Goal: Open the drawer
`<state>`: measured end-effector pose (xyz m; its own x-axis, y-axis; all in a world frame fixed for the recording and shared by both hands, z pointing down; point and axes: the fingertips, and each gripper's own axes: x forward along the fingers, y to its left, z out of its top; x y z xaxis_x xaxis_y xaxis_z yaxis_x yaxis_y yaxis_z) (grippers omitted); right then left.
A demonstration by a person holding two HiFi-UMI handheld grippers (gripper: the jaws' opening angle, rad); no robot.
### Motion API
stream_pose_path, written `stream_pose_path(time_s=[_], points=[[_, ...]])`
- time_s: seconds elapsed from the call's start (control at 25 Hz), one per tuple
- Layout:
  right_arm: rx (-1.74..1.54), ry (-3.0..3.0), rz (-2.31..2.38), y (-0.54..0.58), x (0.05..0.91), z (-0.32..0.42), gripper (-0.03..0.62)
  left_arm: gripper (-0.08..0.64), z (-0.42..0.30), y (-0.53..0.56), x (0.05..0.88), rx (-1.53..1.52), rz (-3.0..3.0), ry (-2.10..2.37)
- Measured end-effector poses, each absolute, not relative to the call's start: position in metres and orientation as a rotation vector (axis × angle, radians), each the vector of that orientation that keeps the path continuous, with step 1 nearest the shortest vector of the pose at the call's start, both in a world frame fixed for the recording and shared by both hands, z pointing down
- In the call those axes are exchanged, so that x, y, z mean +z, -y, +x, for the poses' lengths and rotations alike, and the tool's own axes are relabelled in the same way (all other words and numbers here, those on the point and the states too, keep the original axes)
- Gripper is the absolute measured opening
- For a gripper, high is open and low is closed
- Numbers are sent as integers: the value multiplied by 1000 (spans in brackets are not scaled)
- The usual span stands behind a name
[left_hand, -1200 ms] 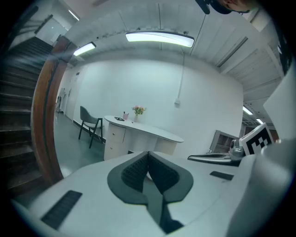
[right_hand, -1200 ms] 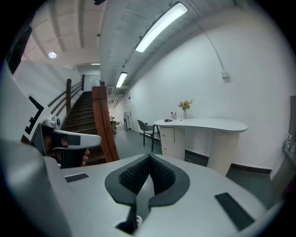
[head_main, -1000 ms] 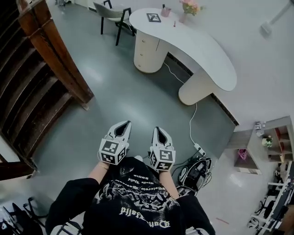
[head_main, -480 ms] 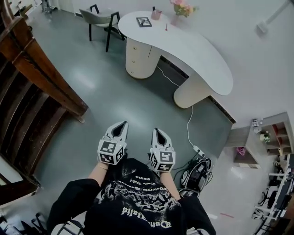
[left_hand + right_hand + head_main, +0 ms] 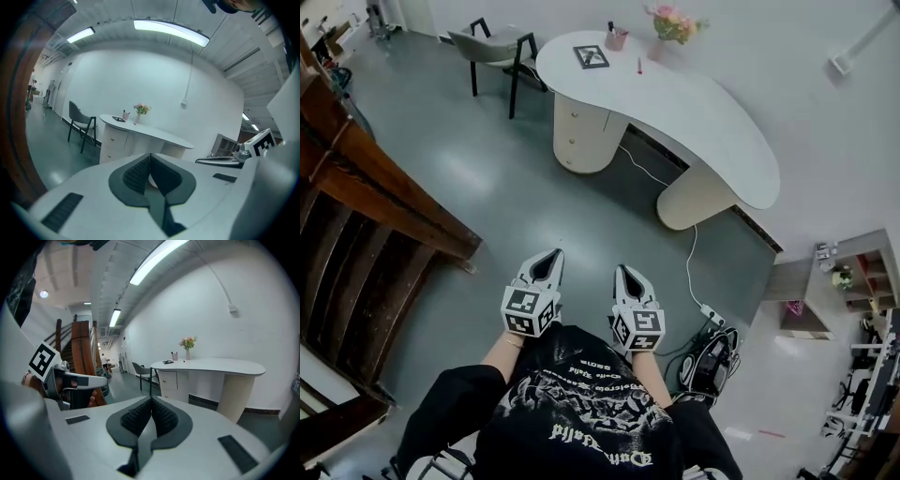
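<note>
Two grippers are nearest, held side by side just ahead of the person's black printed shirt (image 5: pixel 581 422), both pointing out over the floor. The left gripper (image 5: pixel 549 257) has its jaws pressed together with nothing between them. The right gripper (image 5: pixel 624 272) is closed and empty in the same way. Each carries its marker cube at the rear, close to the person's wrists. Under and beyond them spreads a grey, slightly glossy floor (image 5: pixel 534 197). A dark wooden staircase (image 5: pixel 366 225) rises along the left side. Low on the right, a white cable (image 5: pixel 689 267) runs across the floor to a power strip (image 5: pixel 713 315), which lies just beside a black bundle of gear (image 5: pixel 708 356) that I cannot make out. Farther on stands a white curved surface (image 5: pixel 712 122), resting on a ribbed round leg (image 5: pixel 694 199) at its nearer end and a rounded cream pedestal (image 5: pixel 581 136) at its farther end. The drawer (image 5: pixel 572 120) is on that pedestal, among fronts with small knobs. It sits flush and shut, well apart from both grippers. On the far end of the surface are a dark framed item (image 5: pixel 592 56) lying flat, a pink cup (image 5: pixel 616 38) holding pens, and a vase of flowers (image 5: pixel 673 24). A chair (image 5: pixel 492 47) with black legs stands past that end. An open shelf unit (image 5: pixel 858 281) shows at the right edge.
</note>
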<state>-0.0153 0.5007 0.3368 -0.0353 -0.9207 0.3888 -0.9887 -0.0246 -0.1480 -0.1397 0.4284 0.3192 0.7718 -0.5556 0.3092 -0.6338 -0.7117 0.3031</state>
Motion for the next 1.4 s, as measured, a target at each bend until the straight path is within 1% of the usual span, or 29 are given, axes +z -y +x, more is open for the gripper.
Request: stream_pose_path(time_s=[0.28,0.44,0.6,0.72,0.88,1.08,1.4], points=[[672,2095,2151,-463,335,-19,26,23,-157,-389,321,290,2569,891],[779,2189,2121,-455,337,-34,26,23,-168,-377,320,309,2577,895],[758,2190,2096,-449,339,-42,26,24,-171,-372,324,321,2577,892],[776,2224,2093,-443,338,-44,26,23,-167,-373,325,340,2602,876],[723,2228,2098,-427,331,-40,26,23,-151,-372,326,430,2739,808],[710,2257,2096,-404,328,-27,26,23,-136,-355,318,377,2737,832],[677,2280,2030,-345,335,11,26,25,-114,-309,334,368,2649,938]])
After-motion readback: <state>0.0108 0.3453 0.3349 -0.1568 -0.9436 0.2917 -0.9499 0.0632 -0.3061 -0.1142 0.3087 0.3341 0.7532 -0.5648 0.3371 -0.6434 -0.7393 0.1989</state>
